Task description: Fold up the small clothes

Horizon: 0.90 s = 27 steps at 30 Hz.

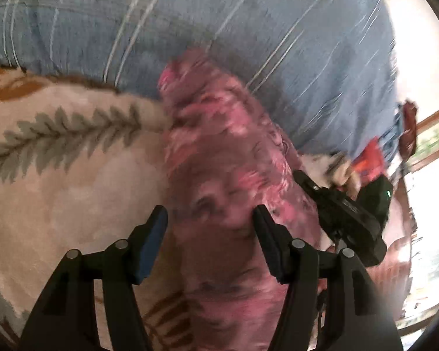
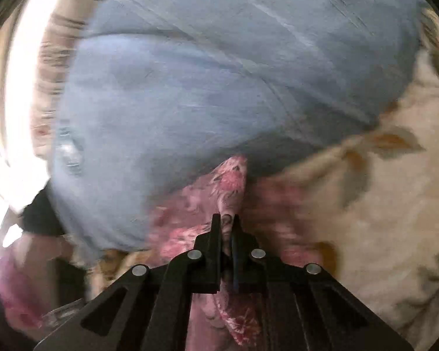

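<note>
One pink floral garment (image 1: 219,181) is laid on the cream leaf-print blanket (image 1: 58,181), its far end against one blue striped pillow (image 1: 219,29). It is pinched by the right gripper (image 2: 226,219); the left gripper (image 1: 209,216) is spread, straddling it untouched.

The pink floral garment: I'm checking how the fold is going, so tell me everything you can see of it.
The pink floral garment is thin, soft cloth printed in pink, maroon and white, blurred by motion. It is bunched into a long rumpled strip over the cream leaf-patterned blanket, next to the blue striped fabric. The right gripper is shut on a raised fold of it; the left gripper is open, fingers on either side.
</note>
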Motion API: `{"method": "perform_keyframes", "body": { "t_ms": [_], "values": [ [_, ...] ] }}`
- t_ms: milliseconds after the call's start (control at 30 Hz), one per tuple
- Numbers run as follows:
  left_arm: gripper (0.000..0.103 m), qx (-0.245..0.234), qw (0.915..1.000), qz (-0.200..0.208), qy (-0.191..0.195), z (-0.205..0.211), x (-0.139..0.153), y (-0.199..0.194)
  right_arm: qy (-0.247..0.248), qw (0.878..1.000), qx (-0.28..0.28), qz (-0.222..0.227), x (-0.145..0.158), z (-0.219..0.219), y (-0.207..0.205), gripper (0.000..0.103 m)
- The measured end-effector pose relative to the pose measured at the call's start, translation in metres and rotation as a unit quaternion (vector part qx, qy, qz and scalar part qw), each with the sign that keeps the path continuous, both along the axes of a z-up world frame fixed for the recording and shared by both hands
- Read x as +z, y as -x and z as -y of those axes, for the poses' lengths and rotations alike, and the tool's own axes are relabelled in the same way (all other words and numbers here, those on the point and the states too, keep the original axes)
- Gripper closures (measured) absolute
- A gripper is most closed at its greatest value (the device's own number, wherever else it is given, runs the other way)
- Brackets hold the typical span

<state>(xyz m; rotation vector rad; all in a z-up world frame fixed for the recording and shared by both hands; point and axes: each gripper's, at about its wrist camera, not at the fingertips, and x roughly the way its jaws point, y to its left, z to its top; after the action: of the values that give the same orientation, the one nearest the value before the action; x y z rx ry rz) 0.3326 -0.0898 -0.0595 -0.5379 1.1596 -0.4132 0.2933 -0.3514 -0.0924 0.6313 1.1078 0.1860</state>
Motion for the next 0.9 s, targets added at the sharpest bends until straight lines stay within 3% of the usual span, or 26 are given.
{"method": "perform_keyframes", "body": {
  "t_ms": [67,233,333,367,433,533,600,667,767,900],
  "values": [
    [0.044,-0.001,1.0000,-0.005,-0.001,0.000,-0.002,0.003,0.005,1.000,-0.001,-0.027,-0.014,0.003,0.002,0.099],
    [0.044,-0.030,0.9992,0.023,0.012,-0.005,0.016,0.031,-0.029,0.999,0.009,0.014,0.018,0.017,0.029,0.089],
    [0.043,-0.045,0.9982,0.040,0.005,0.000,0.018,0.054,-0.043,0.998,0.035,0.021,0.029,0.031,0.064,0.068],
    [0.043,-0.048,0.9980,0.042,-0.002,0.009,0.016,0.057,-0.047,0.998,0.041,0.018,0.029,0.034,0.077,0.065],
    [0.043,-0.064,0.9967,0.044,-0.026,0.023,0.011,0.070,-0.053,0.997,0.059,0.007,0.023,0.033,0.096,0.066],
    [0.044,-0.079,0.9939,0.046,-0.062,0.042,0.009,0.081,0.007,0.995,0.095,0.034,0.035,0.022,0.099,0.096],
    [0.044,-0.083,0.9915,0.054,-0.084,0.051,0.010,0.087,0.005,0.994,0.090,0.069,0.052,0.021,0.103,0.096],
    [0.044,-0.079,0.9925,0.044,-0.082,0.053,0.008,0.088,0.010,0.995,0.070,0.074,0.057,0.024,0.104,0.097],
    [0.045,-0.072,0.9942,0.031,-0.073,0.046,0.008,0.092,0.050,0.995,0.080,0.015,0.035,0.019,0.099,0.095],
    [0.045,-0.067,0.9944,0.038,-0.072,0.032,0.013,0.104,-0.006,0.997,0.064,0.044,0.050,0.033,0.128,0.086]
  ]
}}
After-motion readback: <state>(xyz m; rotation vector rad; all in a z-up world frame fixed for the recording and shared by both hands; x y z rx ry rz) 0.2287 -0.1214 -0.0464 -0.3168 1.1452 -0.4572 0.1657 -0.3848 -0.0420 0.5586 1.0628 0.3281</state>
